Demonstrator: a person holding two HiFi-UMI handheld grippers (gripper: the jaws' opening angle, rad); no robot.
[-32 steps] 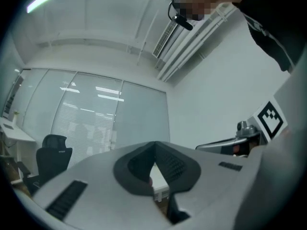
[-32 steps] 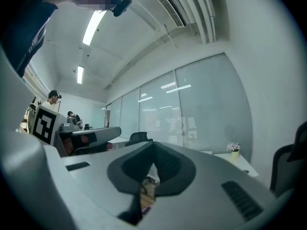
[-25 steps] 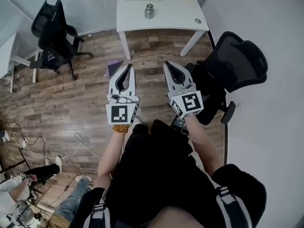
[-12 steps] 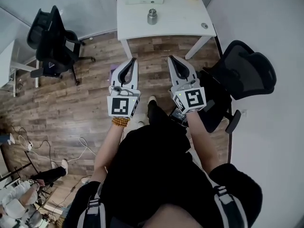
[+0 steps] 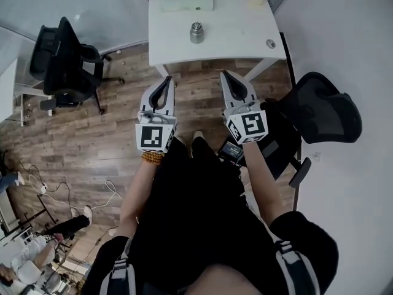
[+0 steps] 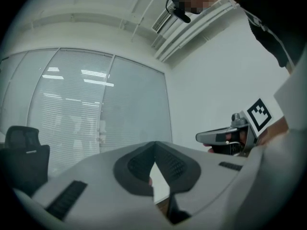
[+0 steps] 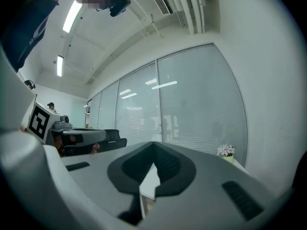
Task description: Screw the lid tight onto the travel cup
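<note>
Now, left gripper (image 5: 167,79): fingers shut tip to tip with nothing between them. It is held level over the wood floor, short of the table's near edge.
Table (image 5: 169,45): white, straight ahead of both grippers. Neither one is over it yet.
Cup (image 5: 196,32): steel, standing upright on the table with its long axis vertical. It is ahead of the fingers and about midway between the lines the two grippers point along, so neither hand is clearly nearer.
Right gripper (image 5: 225,74): fingers also closed on nothing. It is level, beside the left gripper but apart from it.
Lid (image 5: 271,43): a small round piece by the table's right edge, which I take to be the lid. It is well apart from the cup and to the right of the right gripper's line, so the right hand is nearer.
Coming move: probably forward to the table, left gripper to the cup and right to the lid. Both sets of fingers must open first.
</note>
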